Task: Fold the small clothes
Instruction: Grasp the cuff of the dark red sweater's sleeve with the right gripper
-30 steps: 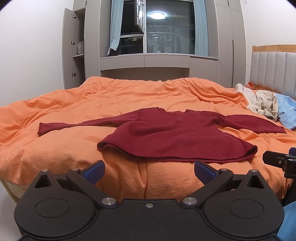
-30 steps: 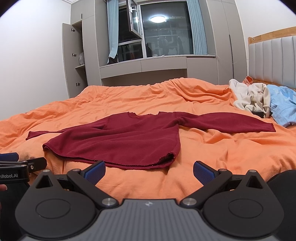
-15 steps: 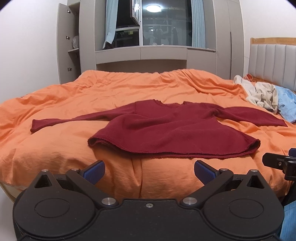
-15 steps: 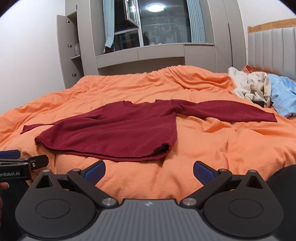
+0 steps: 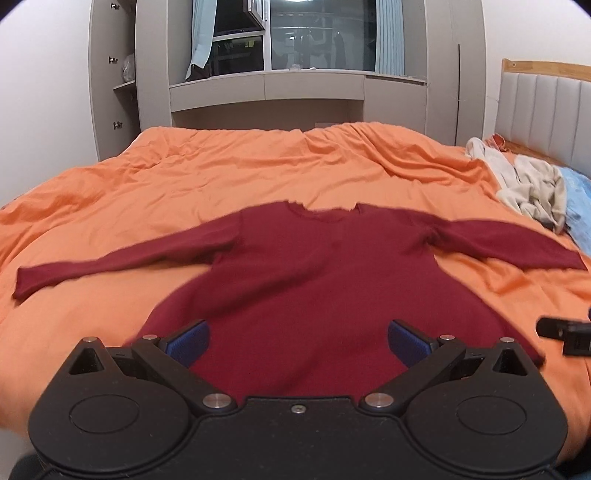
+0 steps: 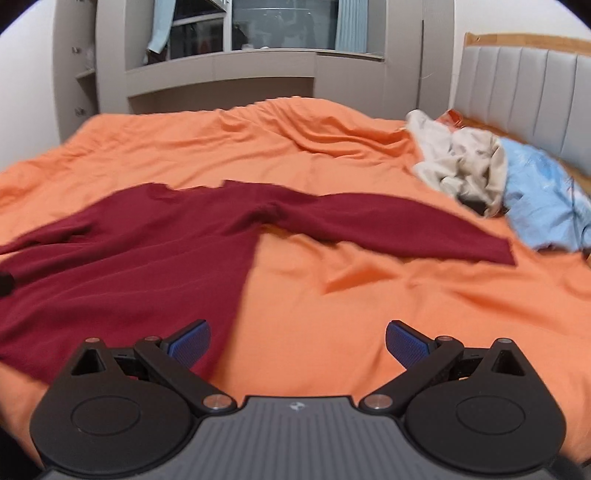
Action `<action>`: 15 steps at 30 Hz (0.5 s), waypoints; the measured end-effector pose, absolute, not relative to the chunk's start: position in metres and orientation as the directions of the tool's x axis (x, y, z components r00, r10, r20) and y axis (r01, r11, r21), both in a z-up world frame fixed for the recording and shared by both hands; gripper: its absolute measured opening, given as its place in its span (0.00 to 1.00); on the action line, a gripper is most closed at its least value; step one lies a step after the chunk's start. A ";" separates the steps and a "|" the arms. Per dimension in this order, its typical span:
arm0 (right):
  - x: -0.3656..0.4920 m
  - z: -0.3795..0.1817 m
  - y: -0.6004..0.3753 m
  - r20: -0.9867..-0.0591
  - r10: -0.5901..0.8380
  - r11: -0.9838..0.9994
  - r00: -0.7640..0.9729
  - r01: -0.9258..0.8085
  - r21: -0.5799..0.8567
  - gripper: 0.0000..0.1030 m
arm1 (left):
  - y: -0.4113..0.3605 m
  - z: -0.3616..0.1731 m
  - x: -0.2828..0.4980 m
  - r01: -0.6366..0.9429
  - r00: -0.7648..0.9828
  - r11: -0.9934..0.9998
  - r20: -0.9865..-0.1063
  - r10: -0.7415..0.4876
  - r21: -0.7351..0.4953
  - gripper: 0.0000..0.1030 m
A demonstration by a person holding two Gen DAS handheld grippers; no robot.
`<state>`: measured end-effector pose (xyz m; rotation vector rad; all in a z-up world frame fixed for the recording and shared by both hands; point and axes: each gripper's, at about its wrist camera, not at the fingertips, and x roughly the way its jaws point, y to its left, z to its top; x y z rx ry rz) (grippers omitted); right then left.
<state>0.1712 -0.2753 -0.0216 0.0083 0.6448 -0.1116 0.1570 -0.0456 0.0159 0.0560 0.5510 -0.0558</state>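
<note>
Sweater [image 5: 314,273] in dark red lies flat on the orange duvet [image 5: 258,177] of the bed, front hem toward the cameras, neckline away, both sleeves spread out to the sides. Its left sleeve [image 5: 110,266] reaches toward the bed's left edge; its right sleeve [image 6: 399,229] ends just short of a heap of other clothes.

The left hand-held gripper [image 5: 297,338] hangs over the sweater's lower hem, released, its blue fingertips [image 5: 188,339] wide apart with nothing between them. The right hand-held gripper [image 6: 297,339] is also released and spread wide; it hovers at the sweater's right side edge, its left finger over red cloth and its right finger over bare duvet. Whether either touches the fabric cannot be told.

Near the padded grey headboard [image 6: 524,92] lie crumpled beige clothes [image 6: 461,162] and, touching them, a light blue garment [image 6: 543,195]. Beyond the bed stand grey built-in cupboards [image 5: 306,92] around a dark window [image 5: 317,33] with pale blue curtains [image 5: 201,37].
</note>
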 end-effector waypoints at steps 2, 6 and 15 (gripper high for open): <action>0.186 -0.022 -0.283 -0.596 -0.112 0.993 0.795 0.116 -0.031 1.00 | -0.054 0.021 0.179 0.066 0.854 0.997 -0.519 -0.038 0.035 1.00; 0.216 -0.024 -0.303 -0.596 -0.118 0.991 0.794 0.136 -0.015 1.00 | -0.072 0.027 0.222 0.067 0.856 0.997 -0.516 -0.038 0.038 1.00; 0.273 -0.032 -0.364 -0.610 -0.170 0.967 0.774 0.251 0.050 1.00 | -0.113 0.022 0.310 0.089 0.839 0.996 -0.539 -0.073 0.004 1.00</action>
